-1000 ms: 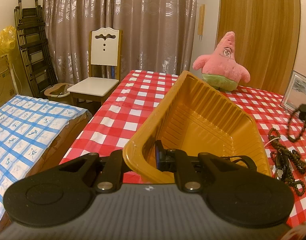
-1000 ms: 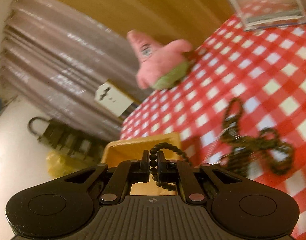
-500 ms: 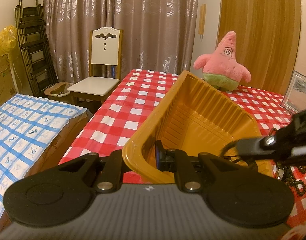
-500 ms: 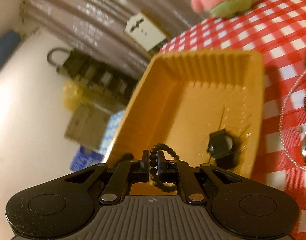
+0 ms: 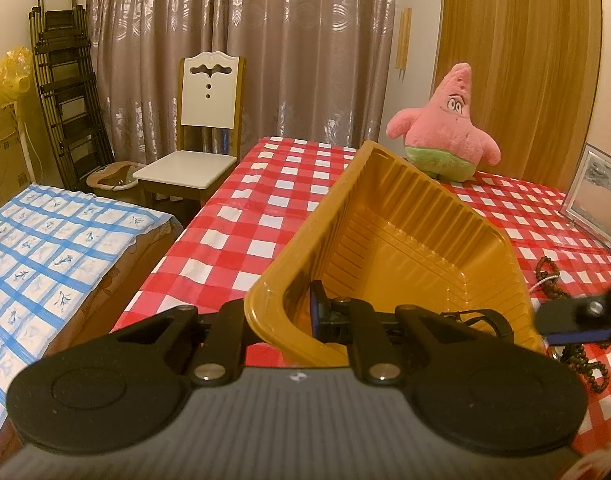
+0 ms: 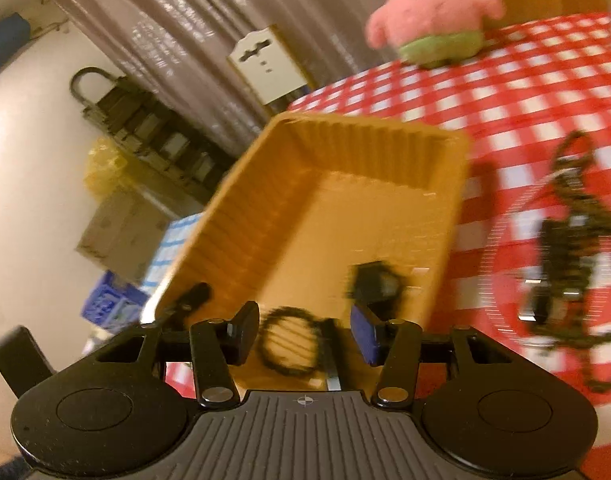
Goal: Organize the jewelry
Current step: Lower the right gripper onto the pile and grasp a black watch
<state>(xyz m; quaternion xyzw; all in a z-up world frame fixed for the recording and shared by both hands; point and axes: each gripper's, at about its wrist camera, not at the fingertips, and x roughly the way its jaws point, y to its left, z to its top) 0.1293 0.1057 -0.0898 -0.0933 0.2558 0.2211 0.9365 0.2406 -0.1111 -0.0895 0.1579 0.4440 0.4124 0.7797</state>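
my left hand-held gripper (image 5: 303, 314) is pressed together on the near rim of the tray (image 5: 401, 240), one pad inside the wall and one outside. i judge that grip is there to tip the tray up off the worktop (image 5: 265, 208) and keep it steady as a target, its far end rising away from me.

my right hand-held gripper (image 6: 303, 330) hangs over the tray's near end with its jaws opening. a small bead ring (image 6: 287, 340) sits in the gap between them, touching neither pad as far as i can tell through the blur, so i read it as being let go into the tray. just beyond the right pad a dark piece (image 6: 375, 288) already lies on the tray floor.

out to the right of that gripper, a tangle of beads (image 6: 573, 248) lies on the worktop, well outside the tray, so sorting looks unfinished.

the right view alone shows the ring and the tray floor. the left view hides the ring behind its own body, but shows the clamp on the rim, the tray's tilt, and the right gripper's tip (image 5: 577, 316) just beside the tray's right wall.
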